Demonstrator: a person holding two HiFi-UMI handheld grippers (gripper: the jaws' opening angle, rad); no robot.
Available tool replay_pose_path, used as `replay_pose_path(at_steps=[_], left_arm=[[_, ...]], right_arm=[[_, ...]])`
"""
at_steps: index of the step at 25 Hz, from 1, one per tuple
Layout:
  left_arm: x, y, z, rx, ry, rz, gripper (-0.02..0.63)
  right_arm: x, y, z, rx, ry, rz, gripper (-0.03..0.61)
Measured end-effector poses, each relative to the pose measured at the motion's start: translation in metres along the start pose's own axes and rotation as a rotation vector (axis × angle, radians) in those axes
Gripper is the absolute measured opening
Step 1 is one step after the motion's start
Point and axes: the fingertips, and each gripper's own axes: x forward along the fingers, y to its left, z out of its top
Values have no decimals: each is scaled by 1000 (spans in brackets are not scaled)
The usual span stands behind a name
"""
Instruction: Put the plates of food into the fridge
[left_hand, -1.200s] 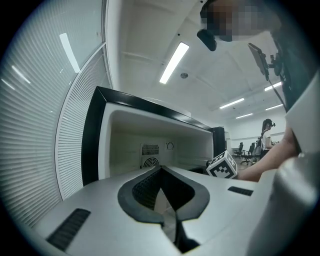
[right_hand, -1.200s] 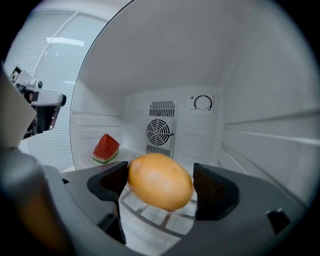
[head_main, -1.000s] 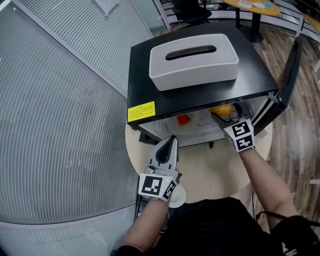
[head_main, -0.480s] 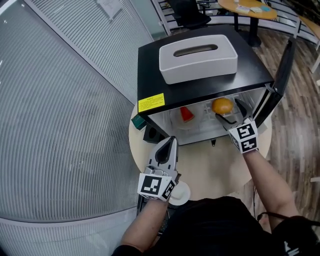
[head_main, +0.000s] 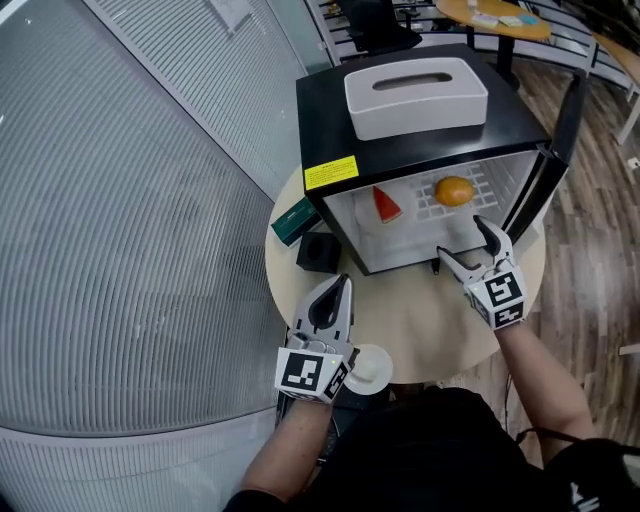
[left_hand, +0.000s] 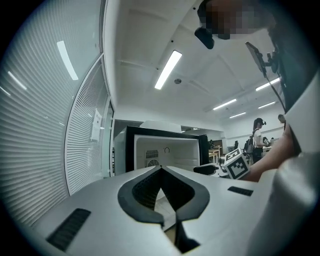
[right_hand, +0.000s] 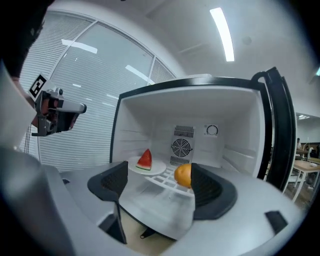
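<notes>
Position: your right gripper (head_main: 462, 243), arm extended, sits just outside the open fridge (head_main: 330, 130), jaws wide apart and empty. Your left gripper (head_main: 338, 285) hovers over the table (head_main: 420, 310), jaws closed on nothing. The watermelon plate (right_hand: 157, 167) and the orange (head_main: 454, 190) are inside the fridge.

Bright ceiling strip lights (left_hand: 167, 70); fisheye edge warp; close tongs blurred.

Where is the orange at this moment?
In the head view, the orange lies inside the open fridge, on the white wire shelf, to the right of the watermelon slice.
</notes>
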Motion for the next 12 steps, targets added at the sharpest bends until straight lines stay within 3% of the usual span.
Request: replay_pose_path(at_steps=[5,12], left_arm=[[-39,10,4,-27,-32,-2,3],[-85,34,-13,-61,-24,59,3]], right_arm=[[-20,53,-3,17,-2,74,396],[-41,116,-25,94,40,164,394]])
